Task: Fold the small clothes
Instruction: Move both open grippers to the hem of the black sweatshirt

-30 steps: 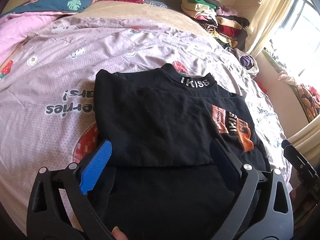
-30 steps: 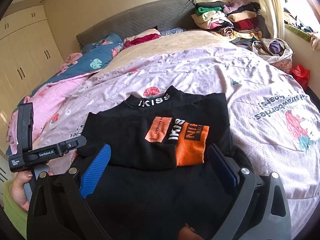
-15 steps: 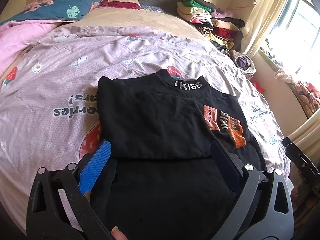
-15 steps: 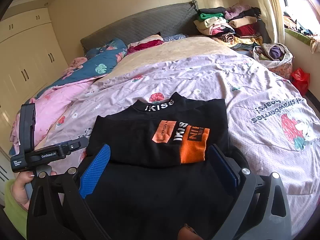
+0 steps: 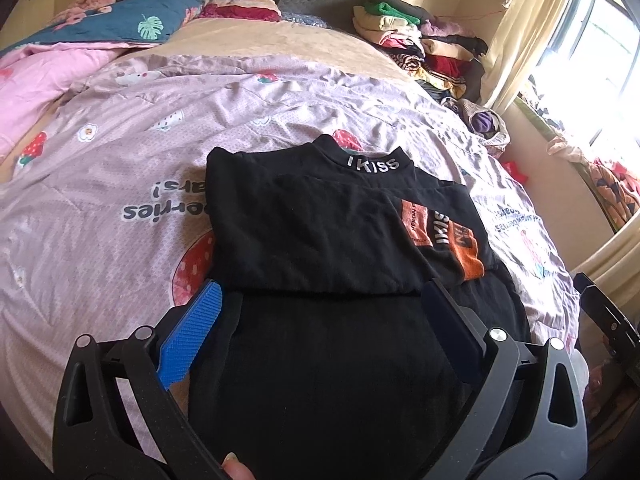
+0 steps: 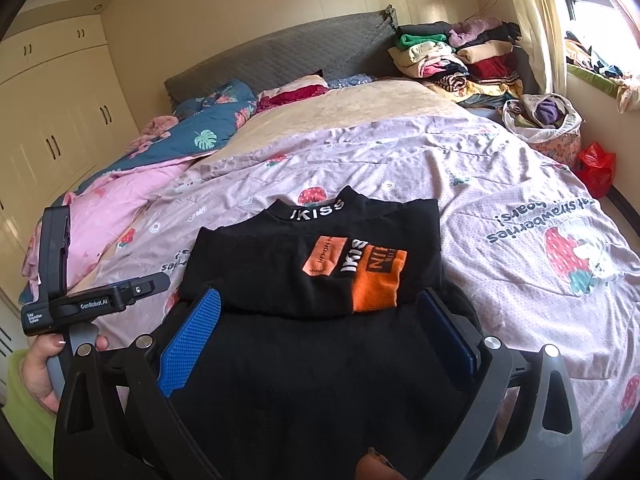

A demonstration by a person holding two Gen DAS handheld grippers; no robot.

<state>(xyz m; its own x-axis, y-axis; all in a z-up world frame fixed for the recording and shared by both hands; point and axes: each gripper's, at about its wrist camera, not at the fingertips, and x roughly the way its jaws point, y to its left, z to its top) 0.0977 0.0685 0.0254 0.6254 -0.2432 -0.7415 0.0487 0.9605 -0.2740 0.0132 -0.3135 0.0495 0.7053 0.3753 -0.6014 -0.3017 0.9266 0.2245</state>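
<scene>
A black shirt (image 5: 312, 224) with a white "IKISS" collar and an orange patch lies flat on the pink strawberry bedspread (image 5: 100, 208). Its sleeves are folded in across the chest, and the lower half reaches toward me. My left gripper (image 5: 320, 288) is open over that lower half, with one blue finger (image 5: 192, 336) showing at the shirt's left edge. The right wrist view shows the same shirt (image 6: 280, 264), with my right gripper (image 6: 320, 296) open above its lower half. A hand holds the left gripper's body (image 6: 80, 304) at the far left. Whether either gripper touches the cloth cannot be told.
A stack of folded clothes (image 6: 452, 56) sits by the grey headboard (image 6: 280, 60). Pink and blue quilts (image 6: 160, 160) lie along the bed's left side. A bag of clothes (image 6: 544, 120) and a red bag (image 6: 596, 168) stand by the window wall.
Both wrist views have drawn back and tilted up, so the shirt looks smaller and more of the room shows. The shirt has not moved. Both grippers stay open.
</scene>
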